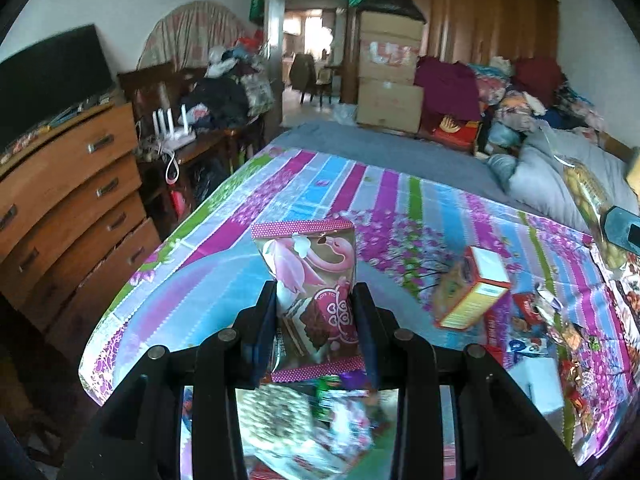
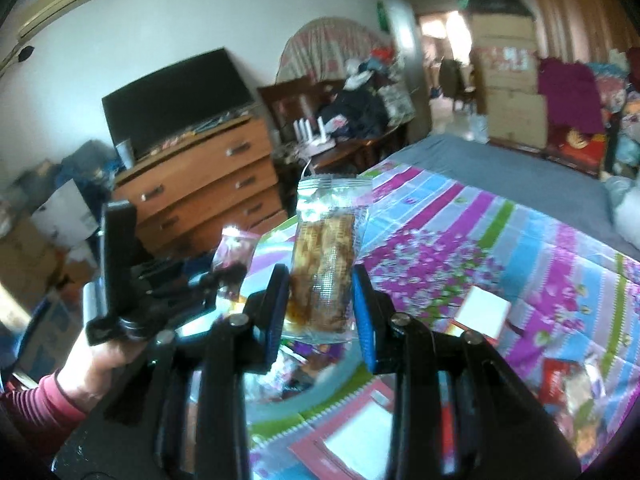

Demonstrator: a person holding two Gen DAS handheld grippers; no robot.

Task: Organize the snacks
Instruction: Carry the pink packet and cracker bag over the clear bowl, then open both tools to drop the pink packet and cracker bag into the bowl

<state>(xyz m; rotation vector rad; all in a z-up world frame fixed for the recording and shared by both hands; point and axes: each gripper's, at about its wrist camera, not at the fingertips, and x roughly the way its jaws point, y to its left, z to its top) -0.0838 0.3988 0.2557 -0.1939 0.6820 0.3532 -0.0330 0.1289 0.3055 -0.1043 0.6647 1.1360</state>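
Note:
My left gripper is shut on a pink flamingo cake packet and holds it upright above the striped floral cloth. It also shows in the right wrist view, held by the left gripper. My right gripper is shut on a clear packet of brown pastry sticks, held upright above the cloth. An orange and white snack box lies on the cloth to the right. Loose snack packets lie at the right.
A wooden dresser stands left of the bed. A grey pillow and a bag of yellow snacks lie at the far right. A white box and a red-edged packet lie below my right gripper. Cardboard boxes stand beyond the bed.

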